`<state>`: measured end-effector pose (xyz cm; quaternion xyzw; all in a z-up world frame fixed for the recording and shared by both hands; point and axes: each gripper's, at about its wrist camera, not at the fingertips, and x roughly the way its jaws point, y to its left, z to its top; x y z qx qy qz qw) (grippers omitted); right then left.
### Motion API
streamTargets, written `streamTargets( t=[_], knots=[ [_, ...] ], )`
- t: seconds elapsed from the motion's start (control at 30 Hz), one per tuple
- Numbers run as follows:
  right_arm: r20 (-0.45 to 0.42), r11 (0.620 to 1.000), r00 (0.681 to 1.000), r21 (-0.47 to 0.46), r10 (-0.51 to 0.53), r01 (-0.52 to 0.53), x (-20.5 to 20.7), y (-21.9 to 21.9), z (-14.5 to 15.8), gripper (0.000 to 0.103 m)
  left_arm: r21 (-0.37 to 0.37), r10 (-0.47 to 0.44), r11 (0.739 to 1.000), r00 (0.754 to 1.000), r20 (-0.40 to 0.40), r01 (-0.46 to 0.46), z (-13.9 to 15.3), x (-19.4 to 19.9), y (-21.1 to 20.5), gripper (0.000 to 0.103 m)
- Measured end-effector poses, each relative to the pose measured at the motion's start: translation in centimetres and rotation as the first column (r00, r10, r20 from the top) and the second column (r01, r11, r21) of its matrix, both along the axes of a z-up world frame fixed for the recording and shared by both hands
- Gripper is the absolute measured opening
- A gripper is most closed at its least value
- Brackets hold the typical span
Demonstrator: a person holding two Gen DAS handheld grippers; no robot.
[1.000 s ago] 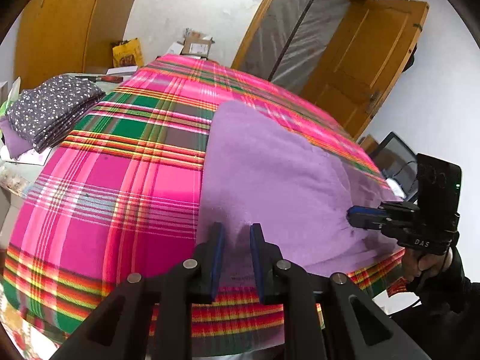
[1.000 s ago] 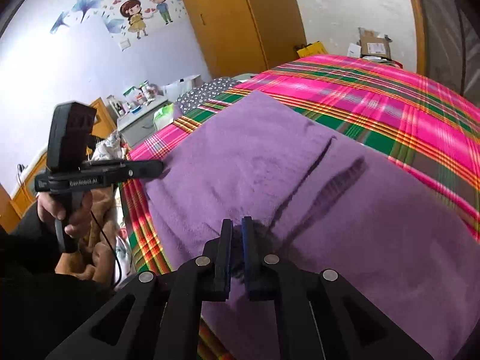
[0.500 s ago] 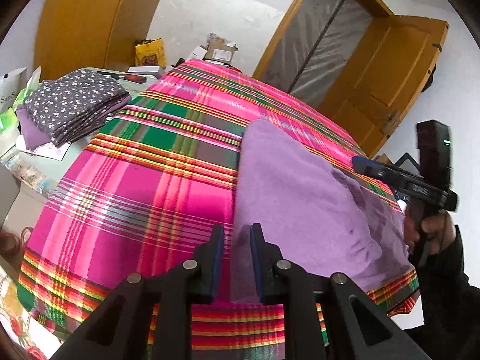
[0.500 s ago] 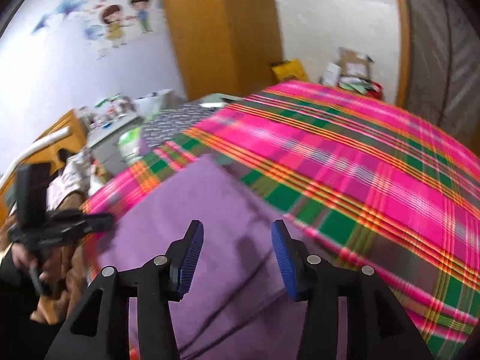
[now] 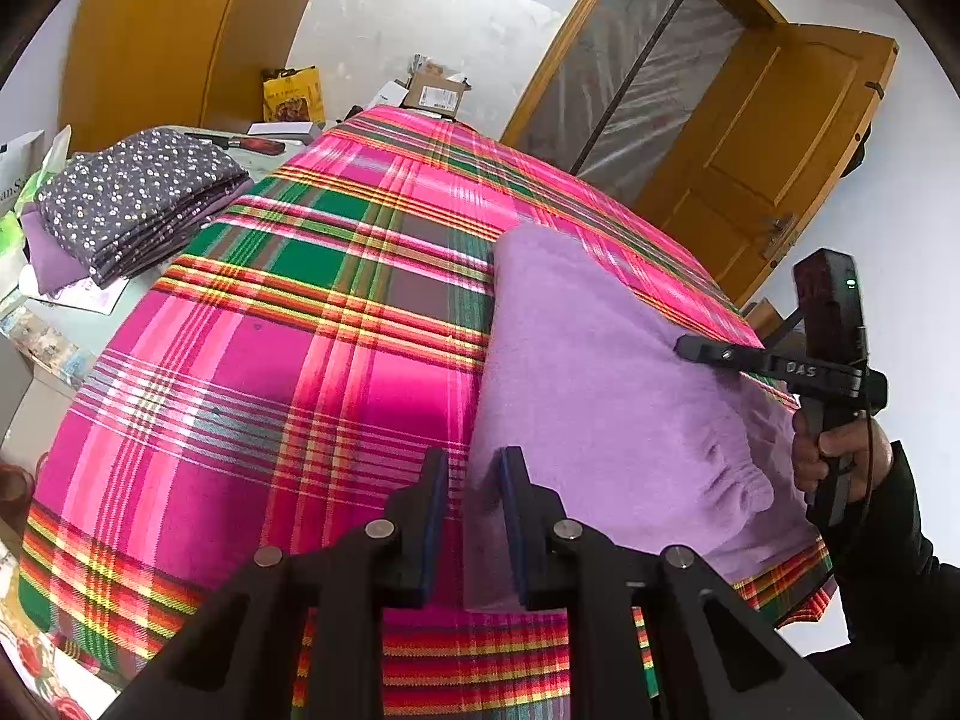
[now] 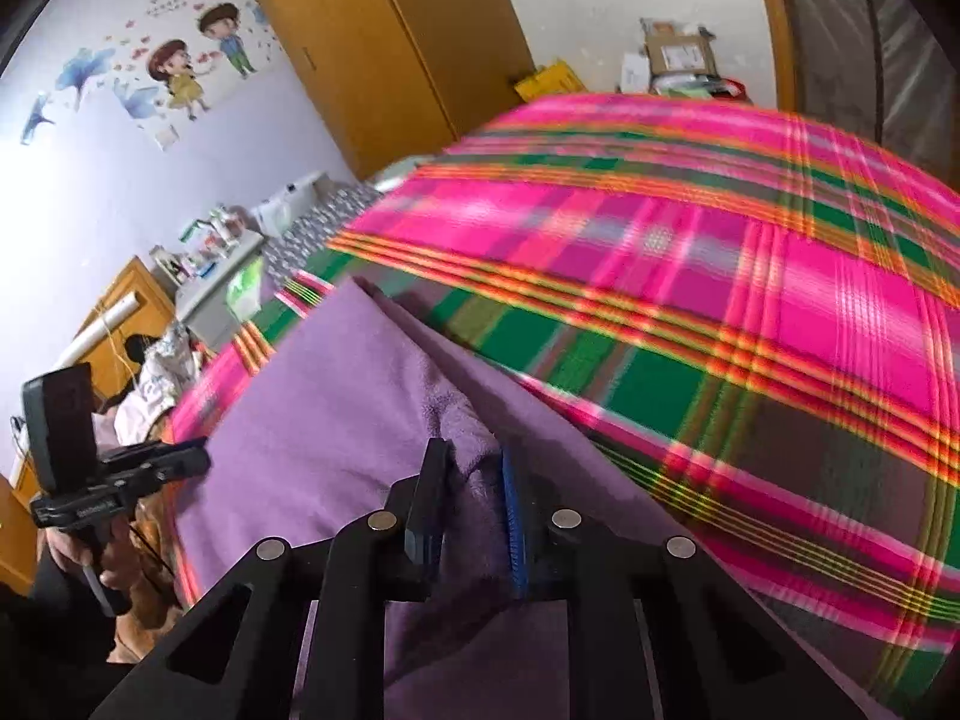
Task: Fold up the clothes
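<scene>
A purple fleece garment (image 5: 600, 390) lies folded lengthwise on the right part of a pink and green plaid bedspread (image 5: 270, 390). My left gripper (image 5: 471, 510) is at the near edge of the bed, shut on the garment's near left corner, which hangs between its blue pads. My right gripper (image 5: 690, 349) touches the garment's right side. In the right wrist view the right gripper (image 6: 471, 492) has a raised ridge of the purple garment (image 6: 336, 420) bunched between its fingers. The left gripper (image 6: 201, 459) shows at the far left, held by a hand.
A stack of folded dotted and purple clothes (image 5: 138, 192) rests on a side table left of the bed. A wooden door (image 5: 780, 138) stands open behind. Boxes (image 5: 438, 90) sit beyond the bed's far end. A wardrobe (image 6: 390, 42) and a cluttered table (image 6: 216, 240) line the wall.
The right gripper opened, lifted off the garment, moved to a raised fold and closed around it. The left gripper stayed shut on its corner and drew back toward the bed's edge.
</scene>
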<state>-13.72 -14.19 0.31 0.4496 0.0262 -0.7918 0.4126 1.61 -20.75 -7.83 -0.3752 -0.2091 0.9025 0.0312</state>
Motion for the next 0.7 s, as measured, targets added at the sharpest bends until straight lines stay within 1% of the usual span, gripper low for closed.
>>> streamTargets(
  t=[0.03,0.1,0.13,0.2,0.3,0.4,0.43,0.47,0.5,0.53,0.57,0.6,0.67,0.7],
  knots=[
    [-0.002,1.0,1.0,0.002,0.0,0.0,0.1,-0.2,0.1,0.022,-0.004,0.001,1.0,1.0,-0.004,-0.001,0.2,0.1,0.1,0.018],
    [-0.036,1.0,0.999,0.009,-0.007,0.007,0.5,-0.6,0.9,0.026,-0.011,-0.001,1.0,1.0,-0.02,0.001,0.7,0.2,0.3,0.018],
    [-0.061,1.0,0.998,0.006,-0.008,0.009,0.8,-0.8,1.5,0.026,-0.015,-0.003,1.0,1.0,-0.028,0.002,1.0,0.3,0.4,0.018],
    [-0.116,1.0,0.993,-0.006,-0.01,0.009,1.4,-1.3,3.0,0.03,-0.02,-0.01,1.0,0.999,-0.044,0.009,1.5,0.4,0.7,0.018],
    [-0.174,0.998,0.984,-0.047,0.029,-0.038,2.1,-2.7,5.1,0.03,-0.023,-0.036,0.999,0.998,-0.053,0.035,1.6,-0.2,1.4,0.018],
    [-0.187,0.992,0.976,-0.03,0.114,-0.122,2.7,-5.7,5.3,0.029,-0.029,-0.048,0.998,0.998,-0.032,0.047,1.1,-1.0,1.9,0.018],
    [-0.181,0.989,0.973,-0.012,0.144,-0.148,2.7,-6.9,5.0,0.027,-0.029,-0.051,0.998,0.998,-0.025,0.05,0.9,-1.2,2.1,0.018],
    [-0.174,0.988,0.973,0.0,0.153,-0.156,2.5,-7.6,4.8,0.019,-0.029,-0.054,0.998,0.998,-0.018,0.053,0.7,-1.5,2.2,0.018],
    [-0.168,0.988,0.974,0.009,0.153,-0.154,2.2,-8.0,4.6,0.015,-0.029,-0.054,0.998,0.998,-0.016,0.053,0.5,-1.5,2.3,0.018],
    [-0.162,0.988,0.975,0.018,0.154,-0.153,1.9,-8.3,4.4,0.015,-0.032,-0.053,0.998,0.998,-0.02,0.052,0.4,-1.4,2.3,0.018],
    [-0.155,0.988,0.976,0.026,0.154,-0.152,1.7,-8.7,4.2,0.012,-0.033,-0.053,0.998,0.998,-0.02,0.053,0.4,-1.4,2.4,0.018],
    [-0.149,0.988,0.977,0.035,0.154,-0.15,1.4,-9.1,4.0,0.003,-0.029,-0.053,0.998,0.998,-0.019,0.053,0.5,-1.3,2.4,0.018],
    [-0.137,0.988,0.979,0.053,0.154,-0.148,0.9,-9.9,3.6,0.003,-0.024,-0.054,0.998,0.998,-0.02,0.053,0.5,-1.1,2.4,0.018],
    [-0.13,0.987,0.979,0.062,0.154,-0.147,0.6,-10.2,3.4,0.005,-0.022,-0.054,0.998,0.998,-0.022,0.054,0.5,-1.1,2.4,0.018]
  ],
)
